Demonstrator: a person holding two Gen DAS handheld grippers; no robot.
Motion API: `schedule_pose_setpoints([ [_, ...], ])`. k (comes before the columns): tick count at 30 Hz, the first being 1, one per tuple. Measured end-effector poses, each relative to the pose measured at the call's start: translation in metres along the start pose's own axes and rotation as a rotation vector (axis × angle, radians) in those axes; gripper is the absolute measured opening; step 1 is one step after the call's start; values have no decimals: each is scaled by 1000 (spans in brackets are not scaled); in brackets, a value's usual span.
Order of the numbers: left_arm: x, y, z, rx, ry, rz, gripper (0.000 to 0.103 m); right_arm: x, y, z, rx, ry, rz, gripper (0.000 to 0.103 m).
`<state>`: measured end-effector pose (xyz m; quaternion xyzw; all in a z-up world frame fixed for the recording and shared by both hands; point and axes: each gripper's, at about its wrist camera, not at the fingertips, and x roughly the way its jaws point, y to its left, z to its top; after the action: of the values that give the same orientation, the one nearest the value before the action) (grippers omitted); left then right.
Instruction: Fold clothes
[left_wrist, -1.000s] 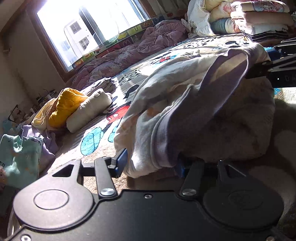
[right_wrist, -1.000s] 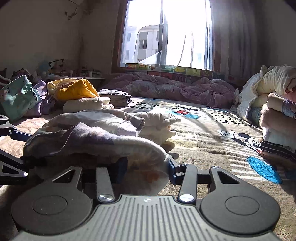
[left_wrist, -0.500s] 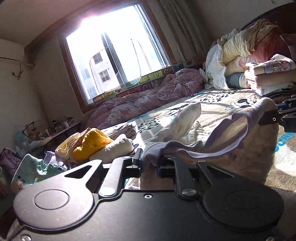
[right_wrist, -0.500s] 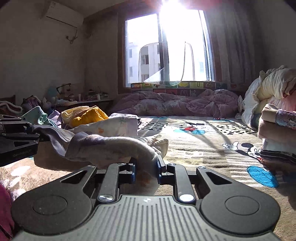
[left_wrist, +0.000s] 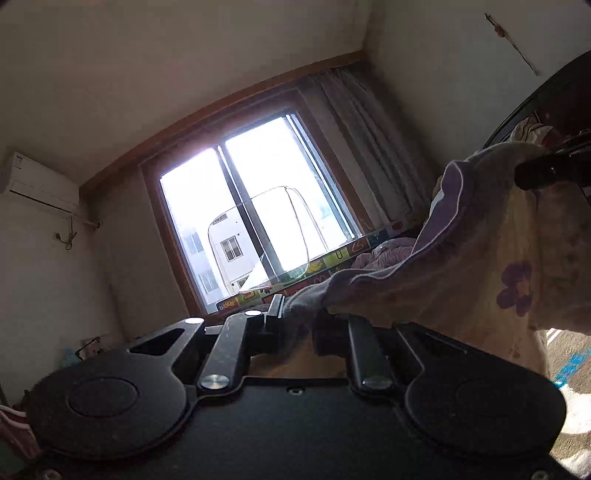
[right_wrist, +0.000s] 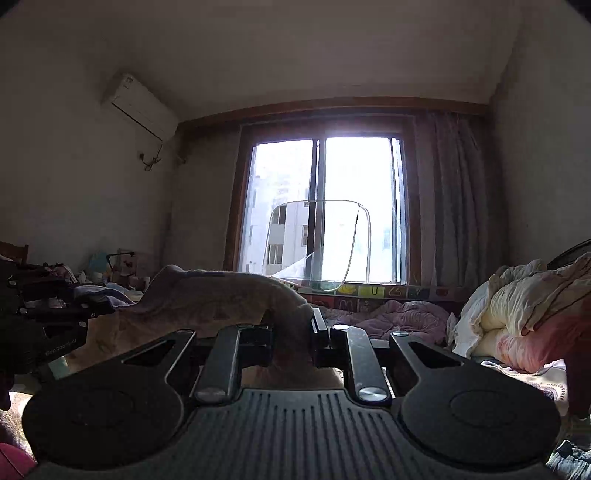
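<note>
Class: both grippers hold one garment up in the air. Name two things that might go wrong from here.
The left gripper pinches only the purple edge of the garment; that small bite might slip. The right gripper holds a thick bunch, so layers could stay tangled and fold unevenly.

Open air lies above both tools — only wall, ceiling and the window (right_wrist: 325, 210) ahead. The garment (left_wrist: 480, 258) stretches taut between the left hand-held gripper (left_wrist: 299, 325) and the right hand-held gripper (right_wrist: 291, 332), barring the space between them. A bedding pile (right_wrist: 528, 306) crowds the right side.
</note>
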<state>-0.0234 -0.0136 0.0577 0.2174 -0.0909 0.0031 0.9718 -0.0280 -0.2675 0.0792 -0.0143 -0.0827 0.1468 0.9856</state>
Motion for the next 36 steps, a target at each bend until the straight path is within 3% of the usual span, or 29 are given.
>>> schedule_pose_setpoints([
  [5, -18, 10, 20, -14, -72, -15, 14, -35, -3, 40, -81, -74, -5, 20],
  [8, -12, 6, 18, 2, -70, -42, 15, -29, -16, 36, -83, -24, -5, 20],
  [12, 13, -8, -4, 40, 2, -107, 15, -20, -28, 24, -78, 49, -4, 20],
  [21, 116, -49, -74, 151, 201, -223, 15, 92, -55, -68, -45, 341, -12, 20],
  [26, 187, -57, -102, 132, 300, -284, 15, 160, -50, -98, -28, 444, -19, 20],
  [33, 252, -65, -137, 61, 435, -348, 15, 224, -54, -140, -1, 566, -16, 20],
  [35, 270, -71, -151, 48, 489, -359, 20, 243, -56, -155, 22, 606, -34, 20],
  [36, 278, -74, -157, 45, 519, -357, 30, 252, -58, -161, 36, 625, -46, 20],
])
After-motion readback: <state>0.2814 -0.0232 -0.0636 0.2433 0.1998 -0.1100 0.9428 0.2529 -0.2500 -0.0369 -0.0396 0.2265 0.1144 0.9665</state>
